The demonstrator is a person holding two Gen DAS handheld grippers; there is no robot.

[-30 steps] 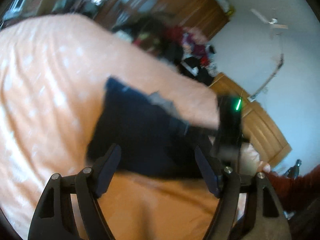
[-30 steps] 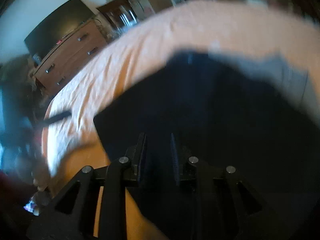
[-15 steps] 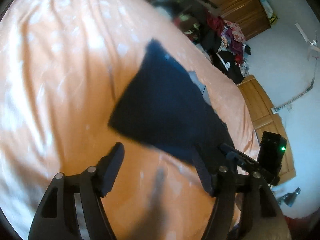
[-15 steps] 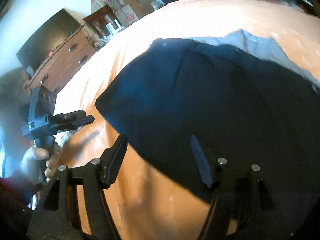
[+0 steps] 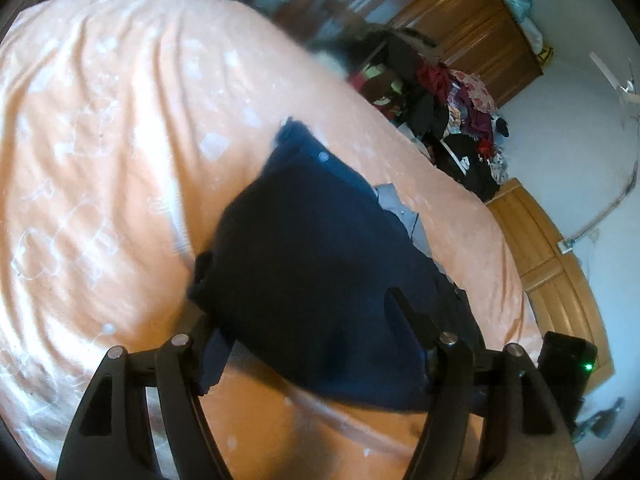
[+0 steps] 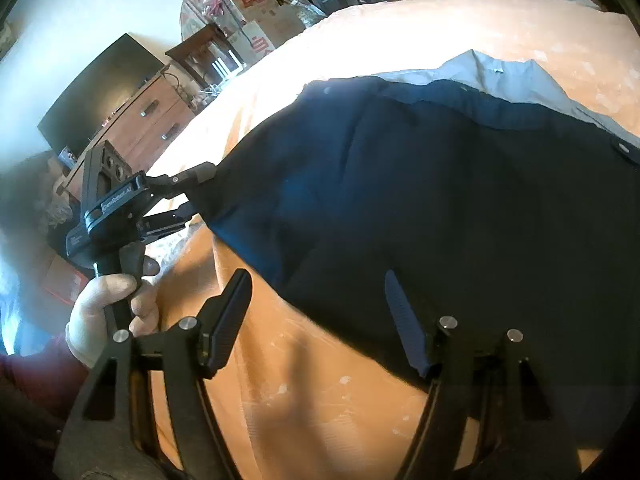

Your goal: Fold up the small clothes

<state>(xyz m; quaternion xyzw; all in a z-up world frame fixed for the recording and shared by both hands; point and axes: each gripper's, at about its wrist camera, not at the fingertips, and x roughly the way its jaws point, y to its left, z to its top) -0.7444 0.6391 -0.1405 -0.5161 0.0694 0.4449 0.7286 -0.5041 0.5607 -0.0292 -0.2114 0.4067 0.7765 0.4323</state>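
A dark navy garment (image 5: 320, 248) lies spread on the orange bedsheet (image 5: 100, 140), partly covering a grey piece of clothing (image 6: 500, 76). My left gripper (image 5: 308, 332) is open and low at the navy garment's near edge, with cloth lying between its fingers. In the right wrist view a hand holds that left gripper (image 6: 188, 194), whose jaws straddle the garment's left corner. My right gripper (image 6: 316, 296) is open just above the sheet. Its right finger (image 6: 400, 312) is over the navy garment (image 6: 440, 200) and its left finger over bare sheet.
The orange sheet (image 6: 320, 400) covers a wide bed. A heap of clothes (image 5: 460, 112) and wooden wardrobes (image 5: 460, 12) stand beyond the far side. A wooden dresser (image 6: 148, 128) and cardboard boxes (image 6: 256, 12) are off the other side.
My right gripper, shut on the navy cloth a second ago, has opened and pulled back. My left gripper has moved in until the garment's edge lies between its fingers.
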